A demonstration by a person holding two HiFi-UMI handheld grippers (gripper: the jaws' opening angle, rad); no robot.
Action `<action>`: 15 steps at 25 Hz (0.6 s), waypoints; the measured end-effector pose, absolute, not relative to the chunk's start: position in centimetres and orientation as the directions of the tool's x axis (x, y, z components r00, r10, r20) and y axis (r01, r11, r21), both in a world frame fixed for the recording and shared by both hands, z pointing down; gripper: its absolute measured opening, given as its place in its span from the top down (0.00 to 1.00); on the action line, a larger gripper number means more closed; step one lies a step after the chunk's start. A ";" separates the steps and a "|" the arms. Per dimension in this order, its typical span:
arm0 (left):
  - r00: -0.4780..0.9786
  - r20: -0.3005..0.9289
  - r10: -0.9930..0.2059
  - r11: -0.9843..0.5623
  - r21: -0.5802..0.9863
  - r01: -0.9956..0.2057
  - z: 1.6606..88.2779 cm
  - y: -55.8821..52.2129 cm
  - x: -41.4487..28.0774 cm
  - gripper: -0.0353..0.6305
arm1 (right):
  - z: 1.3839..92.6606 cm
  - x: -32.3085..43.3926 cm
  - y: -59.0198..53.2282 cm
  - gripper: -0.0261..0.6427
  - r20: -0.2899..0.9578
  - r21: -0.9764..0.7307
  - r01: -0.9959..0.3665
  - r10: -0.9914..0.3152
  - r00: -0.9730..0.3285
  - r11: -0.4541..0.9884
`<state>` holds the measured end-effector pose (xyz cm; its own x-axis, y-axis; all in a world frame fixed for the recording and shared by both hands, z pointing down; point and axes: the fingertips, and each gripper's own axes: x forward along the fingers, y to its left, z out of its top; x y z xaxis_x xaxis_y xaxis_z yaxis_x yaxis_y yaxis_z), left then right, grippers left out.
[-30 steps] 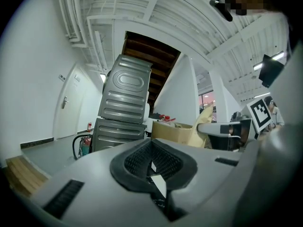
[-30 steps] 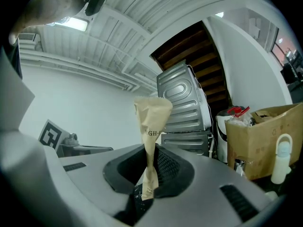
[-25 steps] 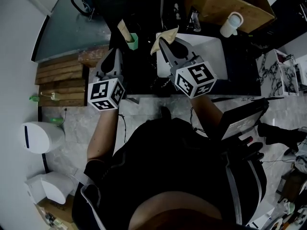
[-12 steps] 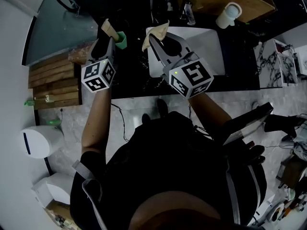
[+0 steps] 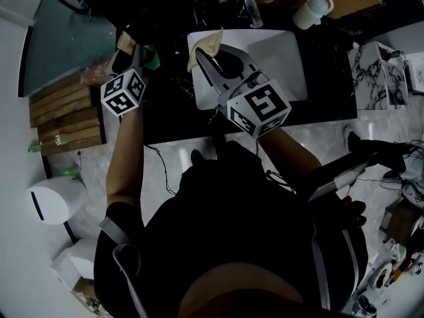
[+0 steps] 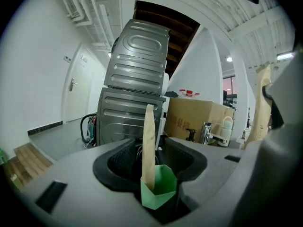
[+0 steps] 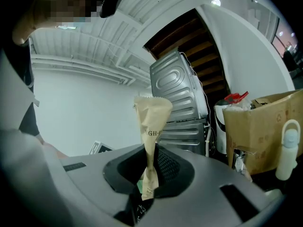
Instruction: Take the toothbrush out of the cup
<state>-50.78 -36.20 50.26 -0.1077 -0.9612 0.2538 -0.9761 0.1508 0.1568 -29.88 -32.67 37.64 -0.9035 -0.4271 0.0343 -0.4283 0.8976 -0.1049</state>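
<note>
Two tools, one green cup [image 6: 159,194], two paper packs. At left tool [image 6: 157,151]: just spread wide, cup loose between jaws, wrapped toothbrush [image 6: 149,141] upright inside cup. At right tool [image 7: 150,168]: pinched tight on other pack [image 7: 152,119]. Pack insides hidden by paper; cup bottom hidden by tool.

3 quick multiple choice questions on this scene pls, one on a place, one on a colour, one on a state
1. Where is the cup? A between the left tongs' jaws; B inside the cardboard box; C on the wooden steps.
2. What colour is the cup? A red; B green; C white.
3. What are the right tongs doing? A open and empty; B shut on a paper packet; C shut on a white bottle.
Answers: 1 A, the left gripper view shows it between jaws that have just been opening. 2 B, its walls are green. 3 B, the jaws pinch the packet's lower end.
</note>
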 end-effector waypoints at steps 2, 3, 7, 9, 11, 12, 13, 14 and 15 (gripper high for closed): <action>-0.109 0.259 -0.960 0.157 0.172 -0.972 50.9 -36.7 -50.9 0.67 | 38.2 -29.8 -33.0 0.89 0.042 -0.117 -0.429 -0.427 -0.903 0.896; -0.104 0.260 -0.960 0.154 0.182 -0.971 51.1 -37.0 -50.9 0.68 | 38.4 -29.8 -33.2 0.89 0.047 -0.121 -0.431 -0.428 -0.902 0.894; -0.102 0.256 -0.961 0.148 0.168 -0.975 51.2 -37.2 -51.5 0.78 | 39.2 -30.1 -33.6 0.89 0.051 -0.145 -0.434 -0.431 -0.901 0.889; -0.099 0.249 -0.963 0.142 0.162 -0.977 51.3 -37.2 -51.3 0.83 | 39.6 -30.0 -33.8 0.89 0.058 -0.153 -0.434 -0.430 -0.901 0.888; -0.089 0.247 -0.965 0.133 0.168 -0.977 51.4 -37.3 -51.1 0.86 | 39.7 -29.9 -33.9 0.89 0.062 -0.150 -0.436 -0.432 -0.900 0.887; -0.087 0.244 -0.966 0.131 0.172 -0.976 51.3 -37.3 -51.2 0.87 | 39.5 -29.9 -33.9 0.89 0.060 -0.145 -0.436 -0.432 -0.900 0.888; -0.087 0.241 -0.967 0.132 0.176 -0.976 51.1 -37.2 -51.3 0.87 | 39.3 -30.0 -33.8 0.89 0.057 -0.137 -0.434 -0.430 -0.901 0.891; -0.091 0.236 -0.968 0.135 0.177 -0.975 50.8 -37.0 -51.4 0.88 | 39.2 -30.0 -33.7 0.89 0.053 -0.131 -0.431 -0.427 -0.902 0.893; -0.096 0.229 -0.969 0.139 0.177 -0.974 50.5 -36.8 -51.5 0.89 | 39.1 -30.1 -33.6 0.89 0.051 -0.131 -0.428 -0.425 -0.904 0.894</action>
<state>-51.55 -36.82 50.53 -0.0965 -0.9686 0.2290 -0.9743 0.1389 0.1771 -30.07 -33.63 39.06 -0.9036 -0.4252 0.0512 -0.4282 0.8942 -0.1306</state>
